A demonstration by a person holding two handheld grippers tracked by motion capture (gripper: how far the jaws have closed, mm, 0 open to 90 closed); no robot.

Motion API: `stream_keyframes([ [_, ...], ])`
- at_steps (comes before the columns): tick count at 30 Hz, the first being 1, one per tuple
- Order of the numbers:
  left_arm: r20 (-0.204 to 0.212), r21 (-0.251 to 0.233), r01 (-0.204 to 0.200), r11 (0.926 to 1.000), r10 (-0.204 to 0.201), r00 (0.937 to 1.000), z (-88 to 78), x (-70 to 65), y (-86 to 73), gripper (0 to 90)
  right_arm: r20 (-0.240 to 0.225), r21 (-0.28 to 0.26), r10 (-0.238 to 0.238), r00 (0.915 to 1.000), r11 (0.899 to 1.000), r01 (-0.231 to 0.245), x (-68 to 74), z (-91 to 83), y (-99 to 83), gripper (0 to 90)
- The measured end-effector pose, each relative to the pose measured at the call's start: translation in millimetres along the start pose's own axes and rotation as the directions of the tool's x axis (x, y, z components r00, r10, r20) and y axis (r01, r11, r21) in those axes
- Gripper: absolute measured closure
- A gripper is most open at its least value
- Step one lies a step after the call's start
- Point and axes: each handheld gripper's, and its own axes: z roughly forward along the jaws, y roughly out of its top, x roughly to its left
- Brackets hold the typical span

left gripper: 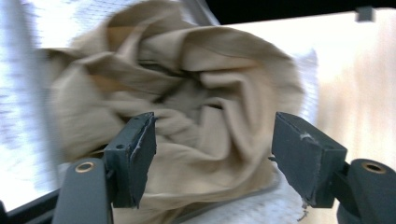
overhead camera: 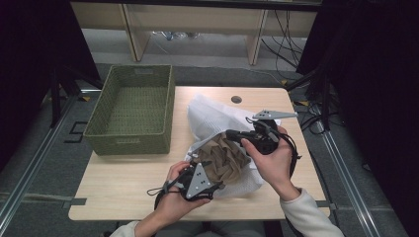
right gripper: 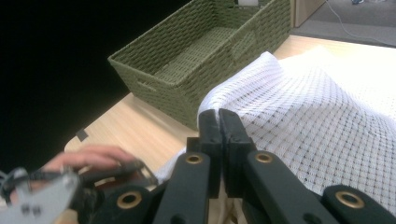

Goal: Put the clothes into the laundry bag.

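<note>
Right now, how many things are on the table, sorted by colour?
Green: 1, the woven basket
White: 1, the mesh bag
Beige: 1, the crumpled cloth lying in the bag's mouth
Total: 3

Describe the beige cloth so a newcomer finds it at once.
Start at the light wooden table and pass the green woven basket to the white mesh bag on its right. The crumpled beige cloth bulges from the bag's near mouth: smooth and tan against white netting.
</note>
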Motion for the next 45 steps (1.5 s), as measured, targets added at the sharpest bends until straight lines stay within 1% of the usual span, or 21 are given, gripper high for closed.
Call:
stream_keyframes([
  [7,0.029,0.088,-0.108,0.9902,0.106,0.994,15.3,-10.1,-9.9,35.3,-0.011,0.002,0.007,0.9999,1.0,-0.007,0.6,0.9,-0.4,89.9],
  [11,0.017,0.146,-0.136,0.9799,0.135,0.9907,24.0,-6.7,-14.6,56.3,-0.025,0.007,0.019,0.9995,1.0,-0.018,1.3,3.3,-0.9,89.9],
  [13,0.007,0.162,-0.115,0.98,0.116,0.9932,29.3,-2.1,-15.6,74.0,-0.013,0.002,-0.005,0.9999,1.0,0.005,1.8,3.7,-1.3,89.9],
  [15,0.003,0.145,-0.027,0.9891,0.027,0.9996,40.9,10.9,-12.6,85.3,-0.026,0.022,0.005,0.9997,1.0,-0.004,5.0,3.6,-1.4,90.0],
  [23,-0.027,0.018,0.159,0.9872,-0.158,0.987,64.0,37.5,15.3,89.3,-0.093,-0.026,-0.021,0.9954,0.999,0.019,21.4,-3.2,2.3,90.0],
  [24,-0.049,0.03,0.079,0.9965,-0.077,0.9958,62.8,46.3,21.1,89.4,-0.097,-0.027,-0.021,0.9951,0.999,0.018,21.8,-5.0,2.7,90.0],
  [27,-0.047,0.01,0.082,0.9965,-0.082,0.9955,64.9,50.5,30.7,89.4,-0.117,-0.065,-0.022,0.9929,0.998,0.014,25.7,-9.8,4.5,90.0],
  [28,-0.046,0.02,-0.027,0.9994,0.028,0.9985,66.1,58.9,40.2,89.3,-0.111,-0.069,-0.022,0.9936,0.997,0.015,27.4,-12.8,5.7,90.0],
  [30,-0.067,-0.051,0.155,0.9866,-0.158,0.9852,75.9,44.5,43.0,89.4,-0.109,-0.085,-0.025,0.9937,0.996,0.015,27.0,-15.5,7.3,90.0],
  [31,-0.067,-0.051,0.155,0.9866,-0.158,0.9852,75.9,44.5,43.0,89.4,-0.105,-0.084,-0.018,0.9944,0.996,0.009,25.5,-16.4,7.7,90.0],
  [32,-0.094,-0.046,0.124,0.9913,-0.128,0.9873,84.8,45.7,39.6,89.3,-0.093,-0.085,-0.015,0.9956,0.996,0.007,22.5,-16.0,7.5,90.0],
  [33,-0.093,0.022,-0.006,0.9997,0.008,0.9957,89.0,52.6,37.0,89.3,-0.083,-0.09,-0.023,0.9963,0.996,0.015,17.8,-14.6,7.0,90.0],
  [34,-0.123,0.023,0.024,0.9994,-0.021,0.9921,93.3,50.0,32.1,89.3,-0.082,-0.075,0.003,0.9966,0.997,-0.01,14.5,-13.3,5.7,90.0],
  [35,-0.046,0.02,0.116,0.9931,-0.115,0.9923,100.4,45.4,26.3,89.3,-0.074,-0.062,0.012,0.9972,0.998,-0.017,10.5,-11.3,4.2,90.0],
  [36,-0.15,0.037,0.028,0.9989,-0.022,0.9884,98.9,50.1,24.7,89.2,-0.066,-0.049,0.025,0.9975,0.998,-0.028,7.5,-9.3,2.2,90.0],
  [37,-0.059,0.044,0.102,0.9938,-0.1,0.9933,103.7,46.0,21.3,89.1,-0.055,-0.05,0.009,0.9985,0.999,-0.011,2.8,-5.7,0.2,90.0],
  [38,-0.059,0.044,0.102,0.9938,-0.1,0.9933,103.7,46.0,21.3,89.0,-0.056,-0.032,0.041,0.9976,0.999,-0.042,1.6,-4.4,-1.2,90.0],
  [39,-0.124,0.067,-0.042,0.9968,0.05,0.991,101.7,58.1,21.6,88.8,-0.05,-0.012,0.052,0.9974,0.999,-0.053,-0.8,-1.8,-3.4,90.0],
  [43,-0.153,0.032,0.071,0.997,-0.065,0.9861,99.0,51.8,17.7,83.2,-0.026,0.017,0.042,0.9988,0.999,-0.042,-7.7,2.1,-9.0,90.0],
  [44,-0.146,0.053,-0.084,0.995,0.091,0.9851,94.9,60.8,20.1,81.4,-0.027,0.023,0.049,0.9984,0.999,-0.048,-8.0,2.6,-10.8,90.0],
  [45,-0.143,0.05,-0.089,0.9948,0.096,0.9851,92.7,59.6,19.1,79.7,-0.01,0.033,0.047,0.9989,0.998,-0.046,-8.9,1.6,-12.6,90.0],
])
